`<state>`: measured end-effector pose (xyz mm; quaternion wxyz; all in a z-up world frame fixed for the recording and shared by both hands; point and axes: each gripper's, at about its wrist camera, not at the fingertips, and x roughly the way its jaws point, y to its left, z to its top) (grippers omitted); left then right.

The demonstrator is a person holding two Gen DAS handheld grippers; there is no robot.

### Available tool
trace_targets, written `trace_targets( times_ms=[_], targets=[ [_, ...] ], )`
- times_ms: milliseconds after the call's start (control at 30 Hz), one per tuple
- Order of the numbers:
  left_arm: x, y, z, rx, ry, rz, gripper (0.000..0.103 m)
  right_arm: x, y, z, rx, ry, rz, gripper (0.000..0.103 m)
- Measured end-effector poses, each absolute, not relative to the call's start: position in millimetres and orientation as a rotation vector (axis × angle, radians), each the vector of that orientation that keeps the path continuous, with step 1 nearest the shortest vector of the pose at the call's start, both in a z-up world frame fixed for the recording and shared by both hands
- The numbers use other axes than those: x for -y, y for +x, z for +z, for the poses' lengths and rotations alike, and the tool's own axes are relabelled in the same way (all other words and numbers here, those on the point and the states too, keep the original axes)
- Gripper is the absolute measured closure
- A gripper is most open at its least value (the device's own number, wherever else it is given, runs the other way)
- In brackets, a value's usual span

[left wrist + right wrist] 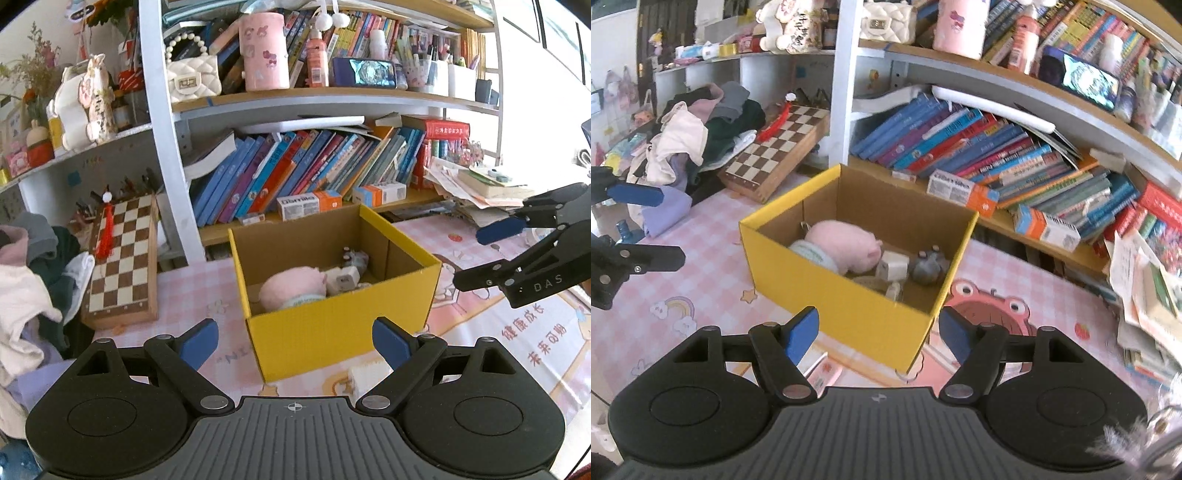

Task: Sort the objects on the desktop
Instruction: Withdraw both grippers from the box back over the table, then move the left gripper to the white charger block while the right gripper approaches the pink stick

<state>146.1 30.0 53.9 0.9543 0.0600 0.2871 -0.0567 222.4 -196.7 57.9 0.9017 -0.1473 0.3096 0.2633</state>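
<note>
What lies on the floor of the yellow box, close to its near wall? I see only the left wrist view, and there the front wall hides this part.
Observer: In the right wrist view a small pale object lies just inside the wall of the yellow box, in front of a white block. It is too small for me to tell what it is.
Operator: Thank you. Behind the white block I see something grey, but only partly. What is it?
Observer: It is a grey toy animal with small round ears. It sits on the box floor beside the white block, on the side away from the pink plush.
</note>
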Motion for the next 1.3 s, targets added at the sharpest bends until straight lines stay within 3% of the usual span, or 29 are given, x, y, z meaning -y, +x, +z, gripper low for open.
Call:
trace_targets(
  times_ms=[967, 1300],
  targets=[
    [-35.7, 103.2, 1.2, -0.710, 0.052, -0.085, 0.010, 207.1, 161.1, -10.6, -0.777, -0.166, 0.351, 0.030],
    [-28.0, 99.2, -17.4, -0.747, 0.021, -0.051, 0.010, 208.0, 151.8, -25.4, -0.803, -0.100, 0.280, 0.021]
  ],
)
